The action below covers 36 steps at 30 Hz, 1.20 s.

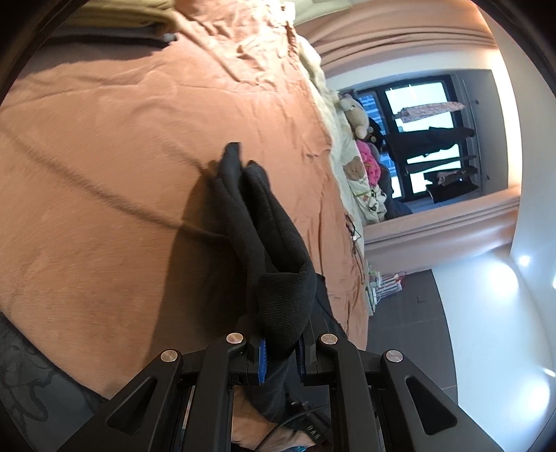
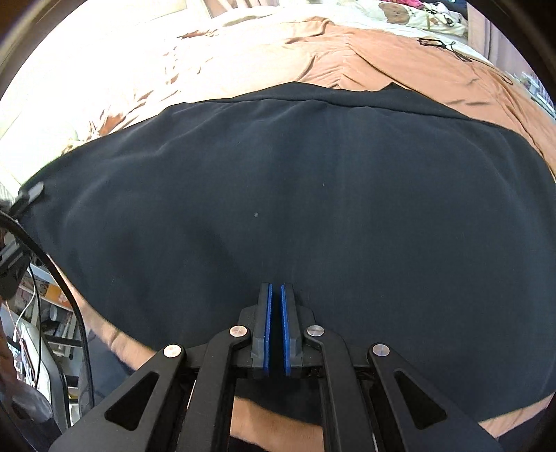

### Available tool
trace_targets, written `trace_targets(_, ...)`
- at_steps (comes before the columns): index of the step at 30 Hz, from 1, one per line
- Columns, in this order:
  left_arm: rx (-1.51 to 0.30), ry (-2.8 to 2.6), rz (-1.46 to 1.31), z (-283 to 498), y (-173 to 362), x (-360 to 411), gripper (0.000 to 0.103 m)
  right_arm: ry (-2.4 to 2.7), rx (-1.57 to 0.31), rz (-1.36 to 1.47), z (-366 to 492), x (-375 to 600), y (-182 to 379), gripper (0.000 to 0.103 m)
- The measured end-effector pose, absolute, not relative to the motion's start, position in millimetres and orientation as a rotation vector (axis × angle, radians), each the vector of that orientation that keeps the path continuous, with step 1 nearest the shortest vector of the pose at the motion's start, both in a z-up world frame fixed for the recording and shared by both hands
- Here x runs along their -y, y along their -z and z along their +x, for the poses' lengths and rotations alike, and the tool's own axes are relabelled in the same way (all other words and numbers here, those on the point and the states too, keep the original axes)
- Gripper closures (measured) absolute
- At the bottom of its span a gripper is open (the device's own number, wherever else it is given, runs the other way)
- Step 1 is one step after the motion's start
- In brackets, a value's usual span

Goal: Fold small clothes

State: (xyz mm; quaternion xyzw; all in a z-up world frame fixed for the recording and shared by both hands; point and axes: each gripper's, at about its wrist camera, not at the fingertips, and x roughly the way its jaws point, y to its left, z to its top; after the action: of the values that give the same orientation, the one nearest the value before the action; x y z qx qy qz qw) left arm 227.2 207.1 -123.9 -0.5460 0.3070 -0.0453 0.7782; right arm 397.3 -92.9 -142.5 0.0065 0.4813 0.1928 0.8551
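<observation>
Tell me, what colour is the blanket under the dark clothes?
Orange-brown, like terracotta. The blanket shows best in the left wrist view.

Ahead of my left gripper an orange bedspread (image 1: pixel 139 146) stretches away, a stack of folded olive and grey cloth (image 1: pixel 118 21) at its far left corner. To the right, a teddy bear (image 1: pixel 356 113) sits by a dark window (image 1: pixel 427 139). Beyond my right gripper lies a cream bear-print quilt (image 2: pixel 399 14).

Bed with orange cover (image 1: pixel 121 139), dark window (image 1: pixel 417 139), grey floor (image 1: pixel 417 330), white wall (image 1: pixel 528 208)
</observation>
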Motion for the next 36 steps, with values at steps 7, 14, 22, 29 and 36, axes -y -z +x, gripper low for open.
trace_targets(7,-0.659,0.146,-1.131,244,95,-190,0.090,-0.451,-1.013,0.101,380,113,141,0.101)
trace_targets(14,-0.662,0.233,-1.049,269,59,-158,0.090,-0.447,-0.937,0.203,363,160,114,0.101)
trace_targets(22,-0.690,0.324,-0.957,298,27,-108,0.090,-0.385,-0.808,0.329,327,228,85,0.036)
trace_targets(29,-0.720,0.403,-0.871,318,4,-55,0.090,-0.355,-0.746,0.407,299,286,74,0.036)
trace_targets(36,-0.764,0.472,-0.812,334,-3,-5,0.090,-0.316,-0.705,0.440,271,329,72,0.036)
